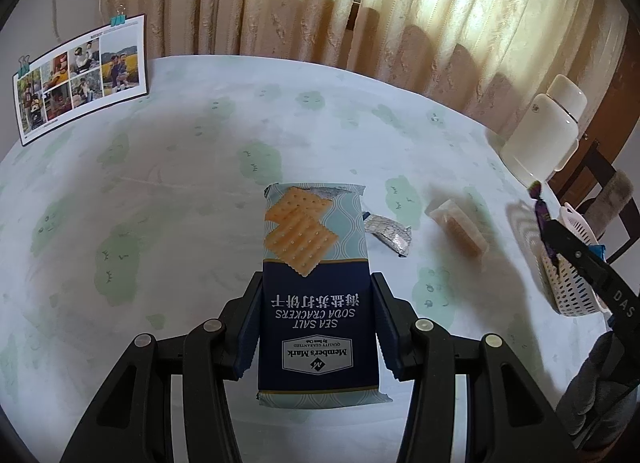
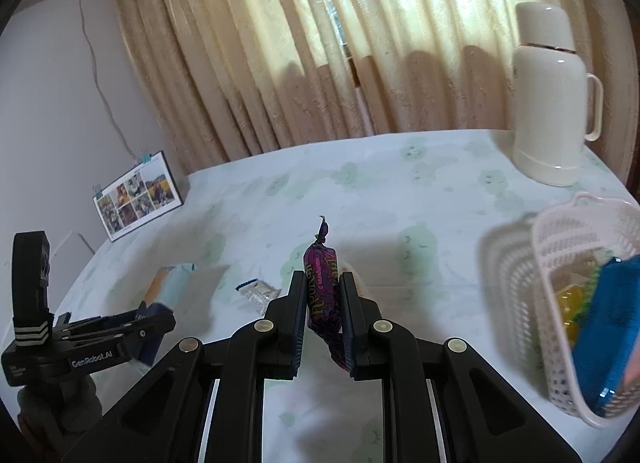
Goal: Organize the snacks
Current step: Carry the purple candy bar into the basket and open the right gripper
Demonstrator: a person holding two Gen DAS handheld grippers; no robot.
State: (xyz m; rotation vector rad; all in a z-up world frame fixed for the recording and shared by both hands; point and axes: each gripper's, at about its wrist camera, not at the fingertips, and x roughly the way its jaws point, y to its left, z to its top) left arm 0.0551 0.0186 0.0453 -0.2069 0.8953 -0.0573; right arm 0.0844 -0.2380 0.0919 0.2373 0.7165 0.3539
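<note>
My left gripper is shut on a blue pack of sea salt soda crackers and holds it over the table. It also shows in the right wrist view, low on the left. My right gripper is shut on a purple wrapped candy, held above the table; it appears at the right in the left wrist view. A white perforated basket stands at the right with a blue packet and yellow items inside.
A silver foil packet and a pale wrapped bar lie on the floral tablecloth. A white thermos stands at the back right. A photo calendar stands at the back left. Curtains hang behind.
</note>
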